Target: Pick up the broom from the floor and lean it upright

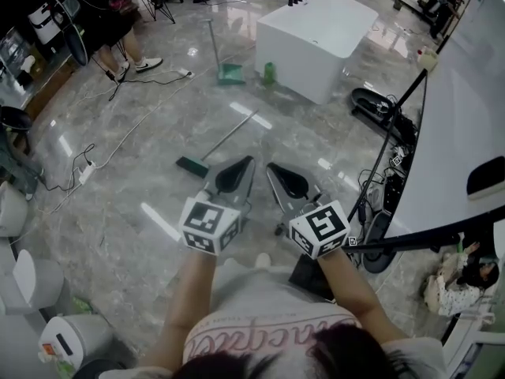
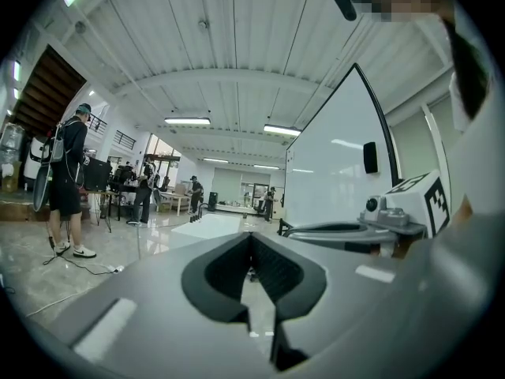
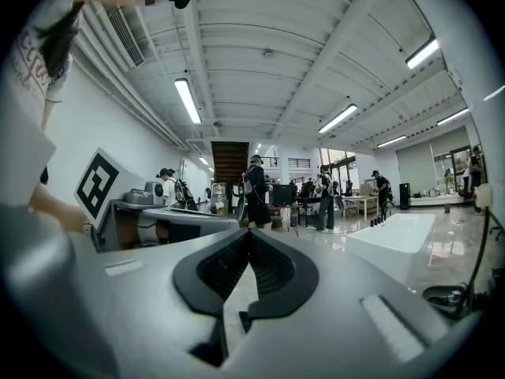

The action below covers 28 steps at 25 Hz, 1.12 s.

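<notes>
Head view, broom: the broom [image 1: 225, 139] lies flat on the floor [image 1: 118, 235], just ahead of the left claw [image 1: 249, 159]. Its dark head is nearest the person, and its handle runs away towards the white tub [image 1: 316, 30].
Head view, claws: the left claw and the right claw [image 1: 269, 166] are held side by side above the floor, short of the broom and touching nothing.
Head view, approach: I judge the step to be the reach. Both claws need to drop and tilt down, and the handle is a better hold than the head.
Left gripper view, claw: the left claw [image 2: 252, 236] has its pads pressed together with nothing between them, and it points level across the room. The broom is out of view here.
Left gripper view, advice: part the pads before descending, then straddle the handle crosswise.
Right gripper view, claw: the right claw [image 3: 249, 234] is likewise closed and empty. No broom shows, and the tub [image 3: 394, 231] is off to its right.
Right gripper view, advice: take the handle farther up with this claw for control when raising it. The tub's side looks a likely prop.
</notes>
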{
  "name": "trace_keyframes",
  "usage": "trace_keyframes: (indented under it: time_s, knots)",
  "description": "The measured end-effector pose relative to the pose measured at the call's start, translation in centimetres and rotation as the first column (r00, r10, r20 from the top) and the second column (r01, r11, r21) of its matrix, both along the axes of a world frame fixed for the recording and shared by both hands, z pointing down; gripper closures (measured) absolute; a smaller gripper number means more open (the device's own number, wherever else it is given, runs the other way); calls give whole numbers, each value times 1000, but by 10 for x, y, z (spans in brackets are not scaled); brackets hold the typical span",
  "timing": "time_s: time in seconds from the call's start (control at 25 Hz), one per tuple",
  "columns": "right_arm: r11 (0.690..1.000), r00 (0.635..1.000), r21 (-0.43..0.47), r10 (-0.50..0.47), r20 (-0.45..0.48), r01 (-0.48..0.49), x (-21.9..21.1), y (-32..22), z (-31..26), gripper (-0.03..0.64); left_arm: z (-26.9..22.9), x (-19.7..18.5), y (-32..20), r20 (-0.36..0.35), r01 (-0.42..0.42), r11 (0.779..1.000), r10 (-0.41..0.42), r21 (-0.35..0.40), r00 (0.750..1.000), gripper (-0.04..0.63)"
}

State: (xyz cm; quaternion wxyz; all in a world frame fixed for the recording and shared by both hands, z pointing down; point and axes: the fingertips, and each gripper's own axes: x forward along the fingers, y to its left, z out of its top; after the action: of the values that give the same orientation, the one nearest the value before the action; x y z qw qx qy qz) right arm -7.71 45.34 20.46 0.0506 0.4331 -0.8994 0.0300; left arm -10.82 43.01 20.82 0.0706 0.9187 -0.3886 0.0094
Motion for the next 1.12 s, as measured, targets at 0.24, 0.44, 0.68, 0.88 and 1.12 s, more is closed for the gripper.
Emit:
trace_keyframes:
  time_s: [0.24, 0.44, 0.68, 0.88, 1.12]
  knots:
    - [999, 1000, -37, -22, 11, 23, 3, 1, 11, 615, 9, 1, 4, 11, 25, 1000, -25, -18, 1000, 597]
    - [999, 1000, -46, -25, 11, 25, 6, -3, 15, 615, 15, 5, -3, 12, 15, 999, -15, -32, 1000, 597]
    - [997, 1000, -74, -10, 11, 11, 11, -23, 25, 615, 22, 9, -27, 8, 2, 999, -2, -48, 1000, 597]
    - [995, 1000, -95, 3, 11, -2, 10, -57, 33, 615, 28, 9, -61, 2, -11, 998, 11, -57, 1000, 597]
    - [994, 1000, -106, 16, 12, -15, 0, -117, 37, 615, 31, -4, -123, -8, -15, 998, 15, -60, 1000, 597]
